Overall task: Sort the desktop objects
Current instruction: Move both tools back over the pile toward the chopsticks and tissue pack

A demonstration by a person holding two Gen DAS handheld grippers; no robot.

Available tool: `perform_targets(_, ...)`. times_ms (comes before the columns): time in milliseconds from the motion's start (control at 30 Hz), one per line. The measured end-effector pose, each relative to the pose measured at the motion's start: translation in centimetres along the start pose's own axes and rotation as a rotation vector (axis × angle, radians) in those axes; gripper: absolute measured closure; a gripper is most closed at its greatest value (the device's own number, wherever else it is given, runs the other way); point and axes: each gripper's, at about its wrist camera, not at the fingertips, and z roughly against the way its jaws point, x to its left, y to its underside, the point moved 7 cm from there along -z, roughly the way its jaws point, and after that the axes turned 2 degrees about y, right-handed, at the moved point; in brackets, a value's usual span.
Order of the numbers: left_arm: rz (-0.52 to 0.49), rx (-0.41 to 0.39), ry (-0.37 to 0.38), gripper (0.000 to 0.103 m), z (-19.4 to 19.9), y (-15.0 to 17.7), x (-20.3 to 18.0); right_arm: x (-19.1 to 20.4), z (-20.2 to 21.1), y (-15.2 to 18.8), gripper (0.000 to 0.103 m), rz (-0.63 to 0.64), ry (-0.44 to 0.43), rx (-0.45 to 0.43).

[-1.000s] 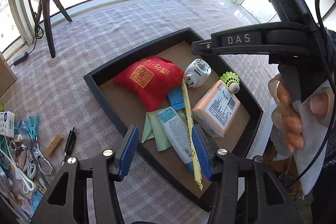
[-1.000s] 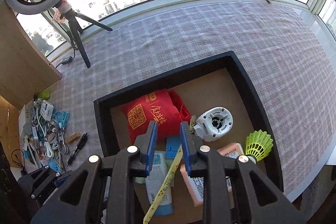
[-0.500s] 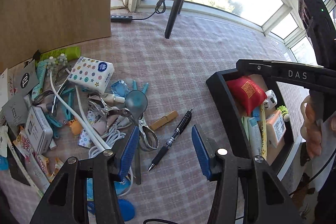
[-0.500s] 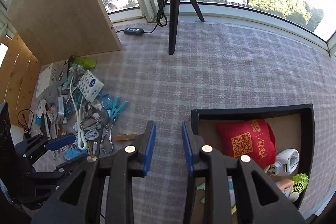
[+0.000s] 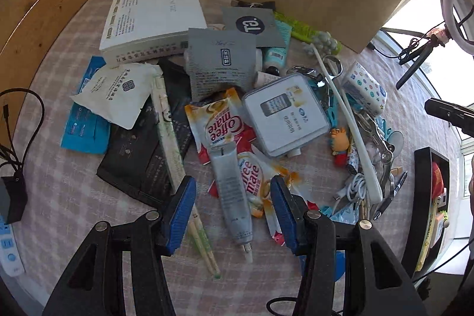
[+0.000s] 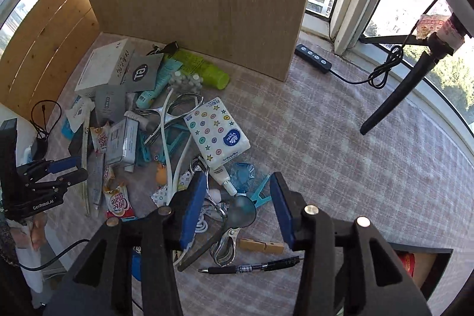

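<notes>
Both tongs hung over the heap of clutter on the checked cloth of the bench (image 6: 340, 114), empty, so the step in hand looked like choosing the next piece to carry to the black tray (image 5: 420, 197), whose corner showed at the right edge of the left wrist view (already holding a red pouch and more).

The left tongs (image 5: 234, 212) stood released, with the grey tube (image 5: 232, 194) lying lengthwise between the blue pads, not pressed, on top of the Coffee-mate sachets (image 5: 222, 123). The right tongs (image 6: 237, 209) were opening, over a dark spoon-like scoop (image 6: 241, 212) and a blue clothes peg (image 6: 260, 194), with nothing gripped; a wooden peg (image 6: 260, 246) and a black pen (image 6: 251, 268) lay just nearer.

The next move probably called for each pair to sink onto a single item and clench without dragging its neighbours (the tube looked the easiest pick for the left).
</notes>
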Motion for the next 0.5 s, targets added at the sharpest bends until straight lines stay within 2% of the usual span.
perform_targets(233,0.074,0.035,0.009,0.054,-1.1,1.0,2.7,2.2,-4.4,-2.7,0.045,0.106,0.018,0.075)
perform_targets(500,0.115,0.053,0.012,0.054,-2.5,1.3,3.5,3.1,-8.3,-3.8,0.042,0.201,0.033,0.142)
